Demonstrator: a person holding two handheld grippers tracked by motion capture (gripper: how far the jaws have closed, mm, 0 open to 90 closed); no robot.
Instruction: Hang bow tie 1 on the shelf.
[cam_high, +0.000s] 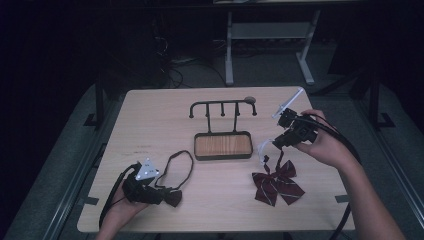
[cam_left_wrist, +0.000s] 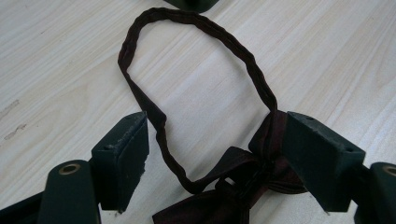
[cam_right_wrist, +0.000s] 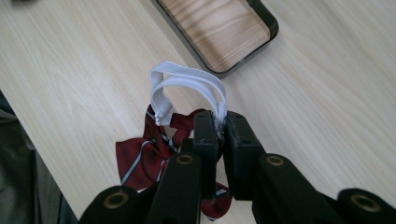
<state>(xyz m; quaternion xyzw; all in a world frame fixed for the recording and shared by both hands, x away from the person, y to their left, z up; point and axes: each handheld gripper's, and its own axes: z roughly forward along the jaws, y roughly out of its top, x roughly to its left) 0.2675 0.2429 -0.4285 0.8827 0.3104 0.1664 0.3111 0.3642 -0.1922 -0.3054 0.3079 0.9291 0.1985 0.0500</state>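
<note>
High view: right claw (cam_high: 274, 142), raised over the table, pinches the red bow tie's (cam_high: 277, 184) white strap (cam_high: 262, 148).

Your table (cam_high: 150, 115) pale matt wood grain, stand tray (cam_high: 223, 145) glossy wood base with thin dark metal rack (cam_high: 222, 106), striped red bow (cam_high: 276, 184) smooth cloth, its strap (cam_right_wrist: 187, 84) white woven elastic, dark bow tie (cam_left_wrist: 243, 182) soft satin cloth with crinkled band, your jaws scuffed matt black plastic.

- In the left gripper view, the dark bow tie (cam_left_wrist: 233, 186) runs off the bottom edge.
- In the right gripper view, the jaws hide much of the striped bow tie (cam_right_wrist: 144, 156); the tray (cam_right_wrist: 224, 32) is cut at the top edge.
- In the high view, the surface (cam_high: 150, 115) loses its near edge at the frame's bottom.
</note>
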